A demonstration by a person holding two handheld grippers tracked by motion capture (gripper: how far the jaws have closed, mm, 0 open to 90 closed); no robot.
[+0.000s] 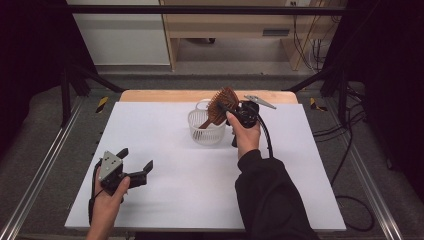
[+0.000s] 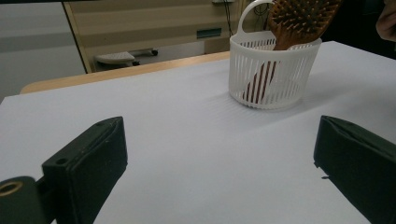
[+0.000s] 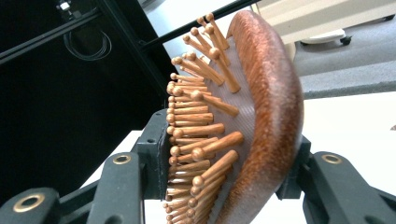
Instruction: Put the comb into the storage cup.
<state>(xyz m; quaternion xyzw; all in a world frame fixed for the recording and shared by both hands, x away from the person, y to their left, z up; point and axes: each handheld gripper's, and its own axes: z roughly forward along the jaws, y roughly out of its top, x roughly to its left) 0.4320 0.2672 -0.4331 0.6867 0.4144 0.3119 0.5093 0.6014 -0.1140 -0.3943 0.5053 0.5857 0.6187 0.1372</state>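
- The right gripper (image 3: 224,158) has its jaws on either side of the hairbrush (image 3: 243,116) head, one against the pin tips, one against the wooden back; whether both pads press firmly is hard to tell, but it looks like a grasp.
- The brush fills the space between the jaws in the right gripper view, and its handle is cut off at the bottom edge.
- Below the gripper, the handle stands tilted inside the white basket (image 1: 206,129), partly hidden behind the slatted wall.
- In the high view, the right hand (image 1: 246,134) covers most of the right gripper.
- The left gripper (image 1: 136,167) rests well apart on the white table (image 1: 165,200), jaws spread wide with nothing between them.
- A grey tool (image 1: 260,101) lies beyond the right gripper; its shape is too small to make out.
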